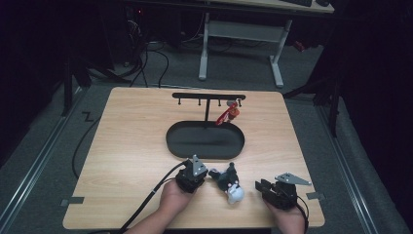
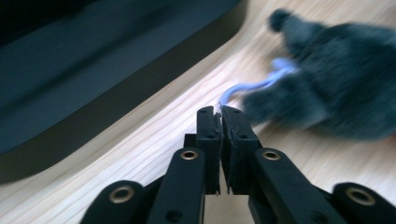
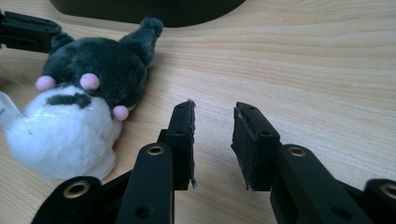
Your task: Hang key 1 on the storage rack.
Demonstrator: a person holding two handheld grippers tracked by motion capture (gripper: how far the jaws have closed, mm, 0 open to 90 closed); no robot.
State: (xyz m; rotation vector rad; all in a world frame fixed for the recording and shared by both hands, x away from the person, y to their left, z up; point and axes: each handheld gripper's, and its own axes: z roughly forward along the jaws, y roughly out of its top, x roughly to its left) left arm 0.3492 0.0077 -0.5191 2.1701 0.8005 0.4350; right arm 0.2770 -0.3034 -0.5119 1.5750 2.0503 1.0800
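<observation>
A plush toy point(image 1: 229, 183), dark grey with a white face and pink dots, lies on its side at the front of the wooden table point(image 1: 131, 146). My left gripper point(image 1: 209, 174) is at its left end. In the left gripper view the jaws point(image 2: 220, 112) stand shut, and the toy's pale blue loop point(image 2: 252, 86) runs from the grey fur point(image 2: 336, 88) right into their tips. My right gripper point(image 1: 259, 186) rests to the right of the toy. Its jaws point(image 3: 214, 112) are apart with bare wood between them, and the toy point(image 3: 88, 93) lies to their left.
A black oval tray point(image 1: 175, 146) sits mid-table, just behind the toy. From it rises a black rack point(image 1: 208, 96) with several hooks; a red keychain point(image 1: 228, 114) hangs from one at the right. A white desk frame point(image 1: 277, 63) stands on the floor beyond.
</observation>
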